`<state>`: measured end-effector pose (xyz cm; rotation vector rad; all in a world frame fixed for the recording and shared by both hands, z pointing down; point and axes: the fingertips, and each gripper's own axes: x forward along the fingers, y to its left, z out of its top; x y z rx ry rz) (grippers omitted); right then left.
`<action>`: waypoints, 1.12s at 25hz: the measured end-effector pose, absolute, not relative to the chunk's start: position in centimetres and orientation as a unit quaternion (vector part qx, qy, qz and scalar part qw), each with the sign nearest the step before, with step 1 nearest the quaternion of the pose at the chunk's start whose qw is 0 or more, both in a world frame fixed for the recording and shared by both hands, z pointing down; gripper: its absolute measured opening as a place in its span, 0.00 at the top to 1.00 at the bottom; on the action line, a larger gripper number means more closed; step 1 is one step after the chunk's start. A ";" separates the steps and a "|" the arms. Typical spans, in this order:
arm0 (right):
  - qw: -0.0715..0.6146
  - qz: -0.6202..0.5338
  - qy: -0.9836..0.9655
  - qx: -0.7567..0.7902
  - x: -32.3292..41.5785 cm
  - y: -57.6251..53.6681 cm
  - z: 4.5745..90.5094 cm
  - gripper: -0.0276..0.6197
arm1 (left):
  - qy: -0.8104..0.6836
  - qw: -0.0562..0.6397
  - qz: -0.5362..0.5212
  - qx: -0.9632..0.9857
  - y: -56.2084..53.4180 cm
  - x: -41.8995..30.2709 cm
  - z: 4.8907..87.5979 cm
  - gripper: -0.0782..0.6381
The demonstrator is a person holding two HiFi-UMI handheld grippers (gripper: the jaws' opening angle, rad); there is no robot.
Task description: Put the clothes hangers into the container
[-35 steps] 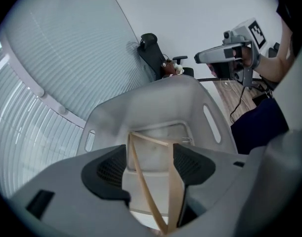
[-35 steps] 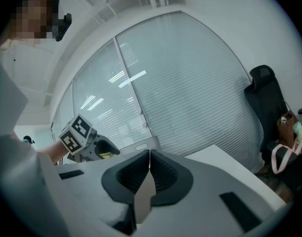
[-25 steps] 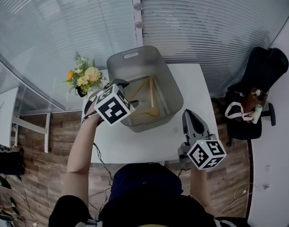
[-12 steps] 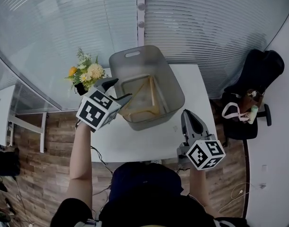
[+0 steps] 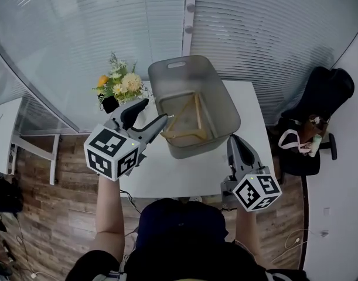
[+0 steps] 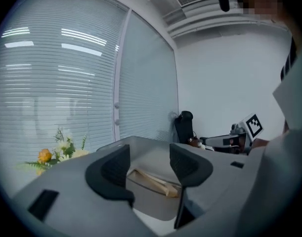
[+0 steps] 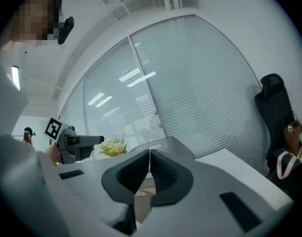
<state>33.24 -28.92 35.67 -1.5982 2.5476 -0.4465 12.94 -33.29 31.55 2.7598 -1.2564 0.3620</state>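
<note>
Wooden clothes hangers (image 5: 184, 136) lie inside the grey container (image 5: 220, 107) on the tabletop (image 5: 167, 174), so my left tool (image 5: 155, 111) hangs beside its rim, jaws apart, empty and closing, and my right tool (image 5: 237, 145) waits pressed together on nothing.

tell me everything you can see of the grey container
The container is a translucent grey plastic tub, rectangular with rounded corners and a slot handle in its far rim. It stands upright and open, without a lid, on the white table, toward the far edge. Light wooden hangers lie on its bottom.
</note>
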 end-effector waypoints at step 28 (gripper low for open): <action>0.010 -0.109 0.870 -0.480 27.2 -27.6 39.2 0.91 | -0.462 0.096 0.023 0.881 -26.0 10.0 38.9 0.88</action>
